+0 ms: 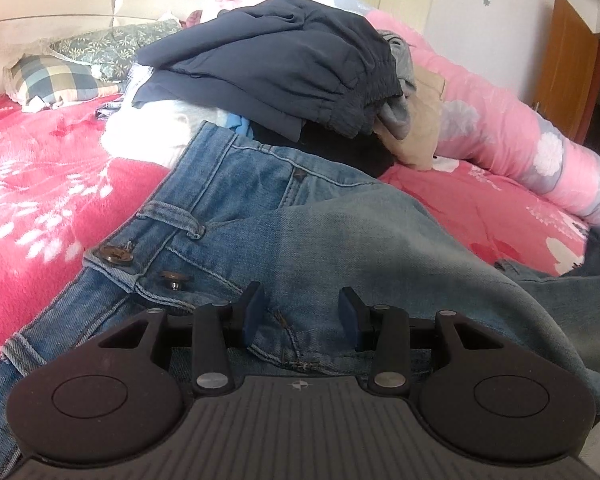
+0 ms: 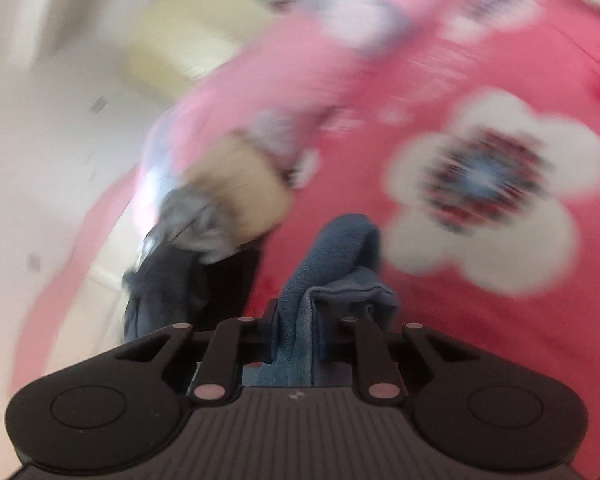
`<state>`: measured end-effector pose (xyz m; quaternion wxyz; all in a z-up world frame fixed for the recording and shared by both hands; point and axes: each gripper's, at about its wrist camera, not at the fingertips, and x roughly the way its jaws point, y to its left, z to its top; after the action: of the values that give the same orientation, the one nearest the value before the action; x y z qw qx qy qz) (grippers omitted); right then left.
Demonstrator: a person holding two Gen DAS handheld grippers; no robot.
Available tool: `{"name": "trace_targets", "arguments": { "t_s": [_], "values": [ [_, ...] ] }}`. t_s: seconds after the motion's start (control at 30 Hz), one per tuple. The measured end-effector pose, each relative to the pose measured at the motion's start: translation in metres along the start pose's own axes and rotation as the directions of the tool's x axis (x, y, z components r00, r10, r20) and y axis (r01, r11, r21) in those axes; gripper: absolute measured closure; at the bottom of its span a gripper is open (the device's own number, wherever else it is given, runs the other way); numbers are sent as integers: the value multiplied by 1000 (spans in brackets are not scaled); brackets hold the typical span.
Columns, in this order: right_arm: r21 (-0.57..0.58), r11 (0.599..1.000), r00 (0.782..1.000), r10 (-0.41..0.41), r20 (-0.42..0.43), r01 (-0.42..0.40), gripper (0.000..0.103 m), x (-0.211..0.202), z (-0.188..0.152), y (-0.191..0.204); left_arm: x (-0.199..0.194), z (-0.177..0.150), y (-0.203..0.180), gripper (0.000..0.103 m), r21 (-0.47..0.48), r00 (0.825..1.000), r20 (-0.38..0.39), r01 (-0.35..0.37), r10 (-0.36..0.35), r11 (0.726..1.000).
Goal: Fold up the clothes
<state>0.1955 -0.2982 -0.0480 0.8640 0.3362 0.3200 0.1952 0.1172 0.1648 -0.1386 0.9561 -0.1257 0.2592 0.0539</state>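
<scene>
L gripper [image 1: 302, 316] parted over jeans [image 1: 284, 216], R gripper [image 2: 314, 320] clamping blue cloth [image 2: 332, 264]

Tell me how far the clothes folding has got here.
Early on. Nothing looks folded: a heap of clothes topped by a dark navy garment lies crumpled on the bed. In hand: the jeans are spread out, the left tongs open over the fly, the right tongs shut on a bunch of blue fabric. Left: folding the jeans, then the heap.
</scene>
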Motion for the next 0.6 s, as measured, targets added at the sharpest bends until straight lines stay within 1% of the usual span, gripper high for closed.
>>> {"name": "trace_targets", "arguments": {
  "t_s": [0.03,0.1,0.17,0.2,0.27,0.33,0.37,0.4,0.47,0.5,0.57,0.6],
  "values": [
    [-64,998,1000,-4,-18,3,84,13,-1,20,0,0,0,62,-3,1000,1,3,-3,1000],
    [-162,987,996,-10,-83,-4,84,46,-10,50,0,-1,2,62,-9,1000,4,8,-8,1000],
    [-286,958,986,-57,-157,10,82,82,-32,74,0,-2,2,62,-12,1000,6,13,-13,1000],
    [-348,937,978,-85,-191,14,79,100,-44,86,0,-2,3,62,-14,1000,7,15,-15,1000],
    [-462,887,945,-168,-280,21,75,136,-78,98,1,-2,3,61,-15,1000,8,19,-19,1000],
    [-554,832,916,-228,-331,7,63,156,-105,105,1,-2,4,61,-16,1000,8,22,-22,1000],
    [-605,796,912,-247,-326,-1,63,156,-115,111,1,-2,4,61,-18,1000,8,25,-24,1000],
    [-634,773,919,-242,-311,-11,62,149,-119,117,1,-3,5,61,-20,1000,9,28,-27,999],
    [-603,795,942,-152,-299,-63,58,121,-113,120,1,-3,6,60,-23,999,11,32,-32,999],
    [-564,821,955,-88,-284,-92,50,102,-107,118,1,-4,6,60,-23,999,12,33,-33,999],
    [-474,868,973,46,-227,-152,48,62,-91,108,1,-4,6,60,-23,999,13,35,-35,999],
    [-442,887,981,52,-189,-132,48,47,-85,99,1,-4,6,59,-23,999,14,37,-36,999]
  ]
}}
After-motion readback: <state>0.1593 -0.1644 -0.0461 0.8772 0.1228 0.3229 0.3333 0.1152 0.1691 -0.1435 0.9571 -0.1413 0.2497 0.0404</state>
